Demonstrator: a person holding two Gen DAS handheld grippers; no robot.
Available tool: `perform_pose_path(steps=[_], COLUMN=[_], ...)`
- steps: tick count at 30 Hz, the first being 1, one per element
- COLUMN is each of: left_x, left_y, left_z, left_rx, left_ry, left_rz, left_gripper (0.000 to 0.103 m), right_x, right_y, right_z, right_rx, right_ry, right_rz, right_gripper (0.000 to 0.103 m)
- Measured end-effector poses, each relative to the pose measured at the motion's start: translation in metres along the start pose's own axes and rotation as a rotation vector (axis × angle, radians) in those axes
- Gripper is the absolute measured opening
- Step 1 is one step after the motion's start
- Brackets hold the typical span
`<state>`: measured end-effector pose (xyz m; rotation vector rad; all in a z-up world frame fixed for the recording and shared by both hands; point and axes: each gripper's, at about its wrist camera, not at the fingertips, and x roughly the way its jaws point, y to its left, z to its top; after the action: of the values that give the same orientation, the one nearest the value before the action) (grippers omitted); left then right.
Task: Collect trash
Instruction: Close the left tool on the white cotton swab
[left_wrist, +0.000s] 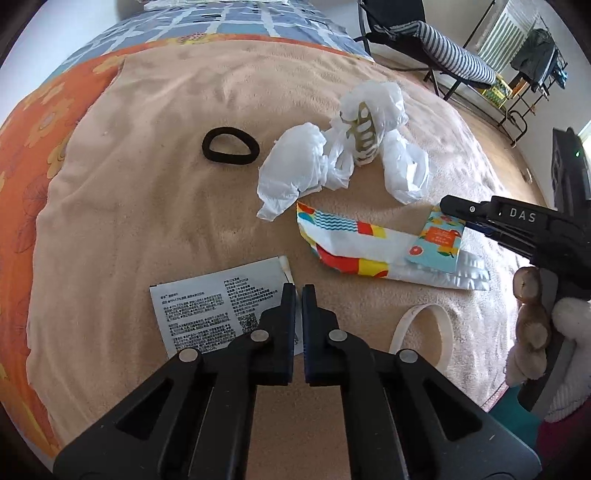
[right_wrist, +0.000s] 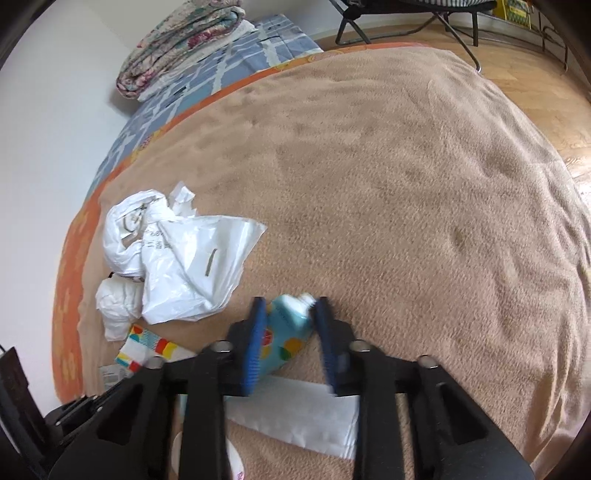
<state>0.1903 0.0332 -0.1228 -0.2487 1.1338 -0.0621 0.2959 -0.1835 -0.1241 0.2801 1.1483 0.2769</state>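
Observation:
On the beige blanket (left_wrist: 147, 206) lie a white printed leaflet (left_wrist: 218, 306), a colourful wrapper (left_wrist: 354, 243), a teal fruit-print packet (left_wrist: 439, 240) and crumpled white plastic bags (left_wrist: 295, 170). My left gripper (left_wrist: 299, 290) is shut and empty, its tips over the leaflet's right edge. My right gripper (right_wrist: 290, 306) is open, its blue pads on either side of the teal packet (right_wrist: 286, 332), which lies on the blanket. It also shows in the left wrist view (left_wrist: 454, 208) at the right.
A black hair tie (left_wrist: 229, 146) and a beige hair claw (left_wrist: 364, 134) lie by the bags. A white band (left_wrist: 424, 325) lies near the front. The white plastic bag (right_wrist: 188, 269) sits left of the right gripper. A folding chair (left_wrist: 436, 40) stands on the floor beyond the bed.

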Motion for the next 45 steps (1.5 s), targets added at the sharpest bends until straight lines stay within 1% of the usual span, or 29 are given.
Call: perform_pose_path(steps=[3,8,13,14,15,17,21,24,27,31,33,34,35,37,42,43,44,45], left_x=[-0.003,-0.006,-0.01,-0.01,-0.008,-0.003,0.002,0.009,0.011,0.007,0.004,0.001,-0.001,-0.003,0.002,0.002,0.002,0.003], left_y=[0.0,0.0,-0.002,-0.002,0.0,0.001,-0.004,-0.013,-0.02,-0.02,-0.021,-0.02,-0.02,-0.019,-0.023,-0.025,-0.028,-0.03], left_z=[0.0,-0.002,-0.002,-0.002,0.0,0.002,0.003,0.006,0.008,0.013,0.014,0.013,0.012,0.011,0.01,0.01,0.01,0.011], left_rx=[-0.007,-0.012,-0.015,-0.023,-0.043,-0.063,-0.058,-0.052,-0.033,-0.072,-0.062,-0.059,-0.057,-0.061,-0.047,-0.038,-0.025,-0.02], left_ry=[-0.007,-0.011,-0.002,0.006,0.023,0.061,0.067,0.08,0.072,0.093,0.099,0.1,0.093,0.081,0.076,0.07,0.064,0.065], left_rz=[-0.009,-0.014,-0.037,-0.032,-0.009,0.03,0.05,0.02,0.037,0.014,0.012,0.016,0.02,0.034,0.054,0.058,0.063,0.062], left_gripper=[0.001,0.001,0.001,0.001,0.001,0.001,0.001,0.002,0.002,0.003,0.01,0.021,0.037,0.052,0.051,0.047,0.037,0.032], right_x=[-0.003,-0.014,-0.028,-0.031,-0.032,-0.033,-0.032,-0.032,-0.035,-0.037,-0.038,-0.038,-0.038,-0.038,-0.039,-0.039,-0.039,-0.039], right_y=[-0.005,-0.003,0.004,0.006,0.008,0.011,0.016,0.017,0.016,0.012,0.01,0.009,0.008,0.008,0.009,0.009,0.009,0.009], right_z=[0.001,0.001,0.005,0.005,0.005,0.004,0.002,0.002,0.002,0.003,0.003,0.004,0.004,0.004,0.003,0.003,0.003,0.003], right_rx=[0.023,0.011,-0.017,-0.03,-0.04,-0.05,-0.065,-0.069,-0.073,-0.062,-0.055,-0.051,-0.047,-0.042,-0.05,-0.051,-0.054,-0.054], right_ry=[-0.005,-0.044,-0.093,-0.103,-0.108,-0.111,-0.106,-0.103,-0.11,-0.112,-0.11,-0.109,-0.107,-0.103,-0.106,-0.107,-0.108,-0.109], right_rz=[0.023,0.035,0.042,0.04,0.037,0.04,0.044,0.049,0.045,0.053,0.056,0.058,0.062,0.069,0.07,0.069,0.067,0.064], right_gripper=[0.018,0.017,0.017,0.017,0.017,0.017,0.017,0.017,0.017,0.017,0.017,0.017,0.017,0.017,0.017,0.017,0.017,0.017])
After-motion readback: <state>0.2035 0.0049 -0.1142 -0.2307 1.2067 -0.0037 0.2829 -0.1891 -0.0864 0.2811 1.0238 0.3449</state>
